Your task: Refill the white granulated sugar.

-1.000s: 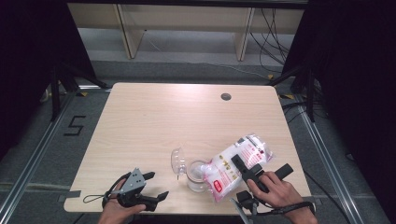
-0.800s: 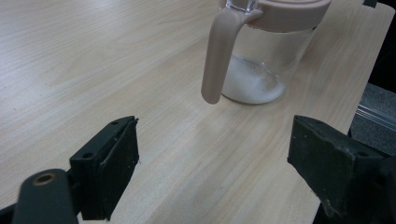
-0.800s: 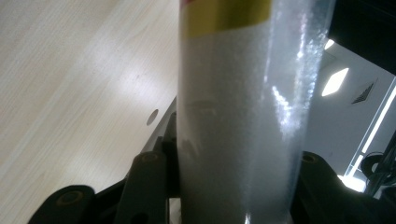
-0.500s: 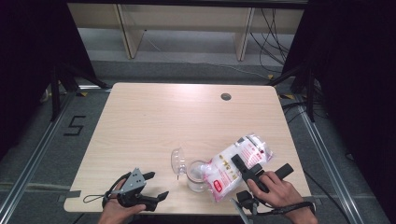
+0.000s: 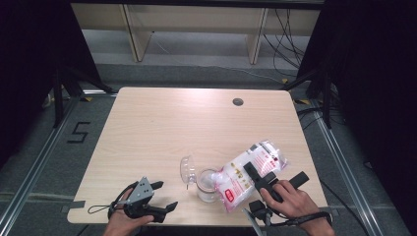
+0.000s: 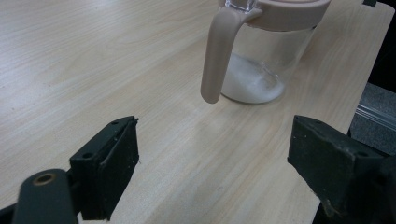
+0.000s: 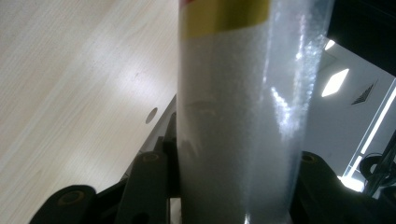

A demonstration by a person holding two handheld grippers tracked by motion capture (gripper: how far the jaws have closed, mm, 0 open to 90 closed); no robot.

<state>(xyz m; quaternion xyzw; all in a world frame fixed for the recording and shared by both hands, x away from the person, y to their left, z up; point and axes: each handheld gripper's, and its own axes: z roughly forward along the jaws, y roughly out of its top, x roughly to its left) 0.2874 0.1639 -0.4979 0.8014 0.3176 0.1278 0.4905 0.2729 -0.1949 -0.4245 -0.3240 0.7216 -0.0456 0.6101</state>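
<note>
Your right gripper [image 5: 259,178]: jaws clamped on bag [image 5: 248,173] of white grains, bag tilted, low end over jar [image 5: 207,184] just left of it. Jar holds little white powder, lid [image 5: 187,169] hinged open behind. Your left gripper [image 5: 164,196]: jaws wide apart, empty, resting on table [image 5: 196,128], jar near, ahead of it.

Black two-jaw grippers, the left gripper [image 5: 164,196] topped by a grey three-cornered plate

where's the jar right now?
High view: the glass jar stands near the table's front edge, right of centre, under the tilted bag's mouth. The open left claw sits to its left, apart from it.
</note>
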